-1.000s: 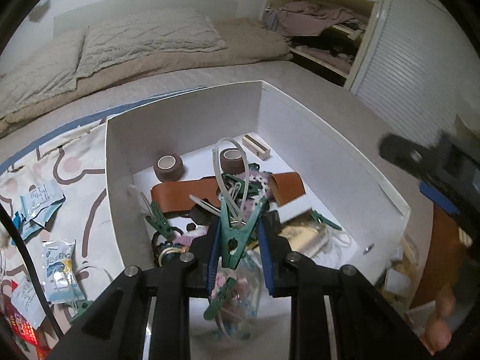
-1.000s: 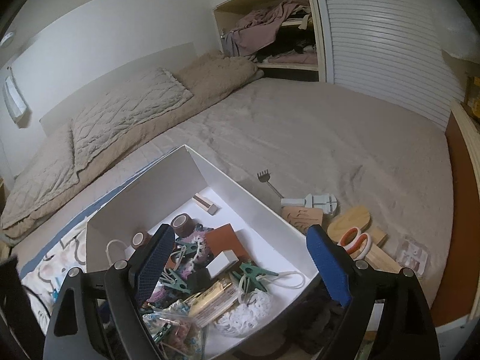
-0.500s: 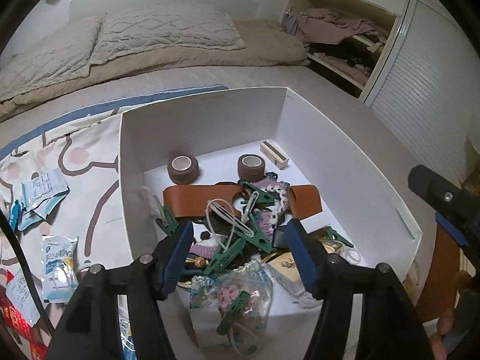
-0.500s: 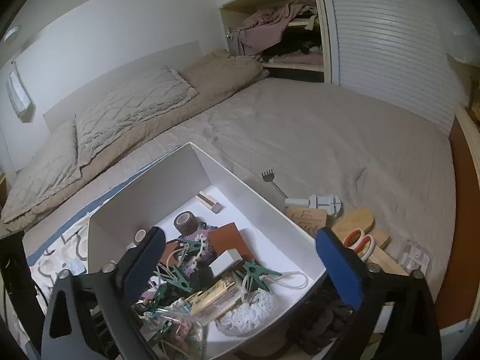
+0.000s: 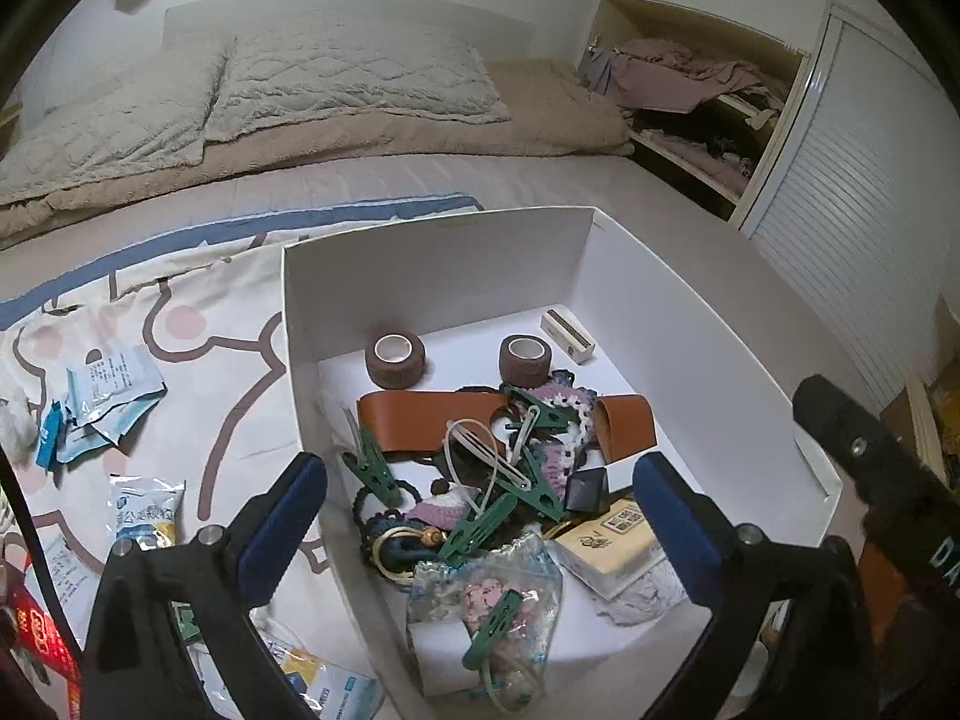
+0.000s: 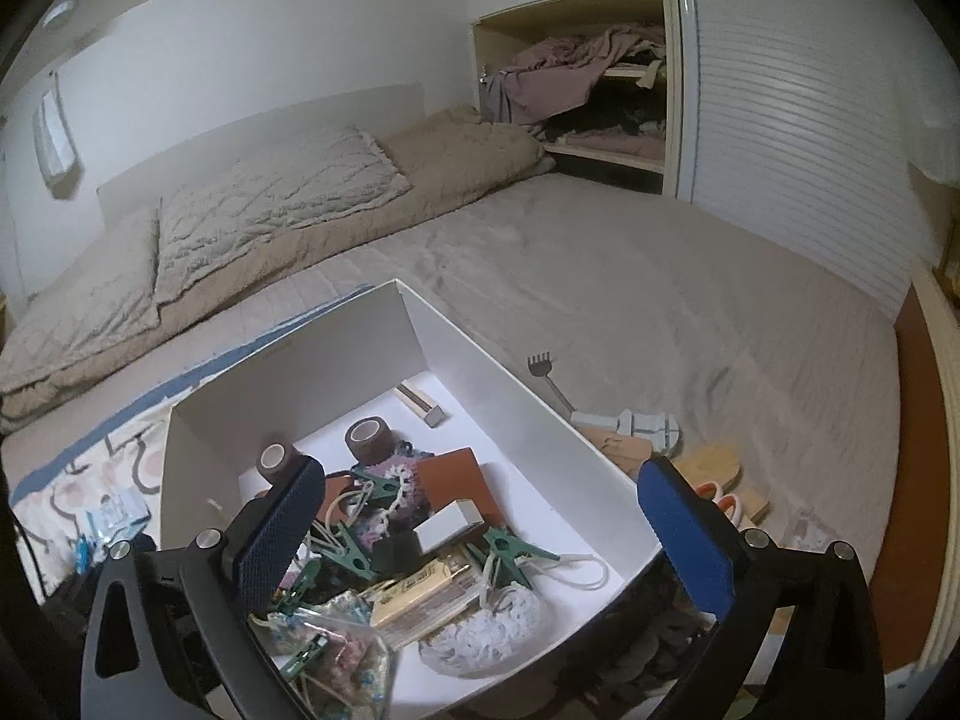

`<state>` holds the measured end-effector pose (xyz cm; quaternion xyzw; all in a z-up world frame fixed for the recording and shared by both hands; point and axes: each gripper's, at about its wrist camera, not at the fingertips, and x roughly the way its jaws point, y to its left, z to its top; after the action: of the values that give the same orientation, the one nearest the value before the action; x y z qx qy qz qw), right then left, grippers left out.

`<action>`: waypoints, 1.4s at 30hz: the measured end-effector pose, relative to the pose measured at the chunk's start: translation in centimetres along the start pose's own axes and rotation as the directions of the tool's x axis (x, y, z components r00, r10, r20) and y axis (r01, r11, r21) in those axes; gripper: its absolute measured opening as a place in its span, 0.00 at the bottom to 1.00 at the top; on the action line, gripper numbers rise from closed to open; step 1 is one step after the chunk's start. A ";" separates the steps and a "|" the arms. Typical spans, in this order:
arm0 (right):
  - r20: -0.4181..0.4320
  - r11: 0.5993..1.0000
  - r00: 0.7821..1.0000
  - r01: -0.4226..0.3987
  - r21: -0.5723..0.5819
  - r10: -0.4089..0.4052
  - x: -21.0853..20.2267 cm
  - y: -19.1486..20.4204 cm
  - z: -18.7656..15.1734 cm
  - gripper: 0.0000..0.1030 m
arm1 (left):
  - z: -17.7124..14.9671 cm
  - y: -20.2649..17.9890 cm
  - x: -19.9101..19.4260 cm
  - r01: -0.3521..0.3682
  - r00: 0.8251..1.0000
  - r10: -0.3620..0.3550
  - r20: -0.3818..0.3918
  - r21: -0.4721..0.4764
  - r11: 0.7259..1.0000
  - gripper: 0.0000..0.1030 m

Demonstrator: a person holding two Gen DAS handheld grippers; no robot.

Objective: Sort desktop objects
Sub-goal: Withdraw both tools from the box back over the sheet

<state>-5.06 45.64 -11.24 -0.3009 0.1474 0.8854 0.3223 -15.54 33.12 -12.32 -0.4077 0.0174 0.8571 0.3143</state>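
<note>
- Blue pads on the left gripper (image 5: 480,516) are spreading apart; its jaws are opening wide, holding nothing, above the near end of the white box (image 5: 708,354).
- The right gripper (image 6: 480,525) is hanging wide open too, gripping nothing.
- Green clips (image 5: 480,531) are lying in a pile with white loops, a clear bag (image 5: 486,594) and a yellow pack (image 5: 612,540).
- A brown strap (image 5: 420,420) is lying behind the pile.
- Two brown tape rolls (image 5: 395,360) are sitting near the far wall.
- Scissors (image 6: 720,495) and wooden pieces are lying on the bed (image 6: 660,276) outside the box.
</note>
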 end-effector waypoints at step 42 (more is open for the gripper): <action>0.005 0.997 0.997 -0.074 -0.029 0.075 0.9 1.8 -0.7 1.00 | 1.2 6.9 -4.4 -0.083 0.993 0.087 0.073 -0.057 0.995 1.00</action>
<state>-6.52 44.40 -12.25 -0.2970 0.1450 0.8997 0.2852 -18.07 25.62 -9.98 -0.3823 -0.0001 0.8847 0.2666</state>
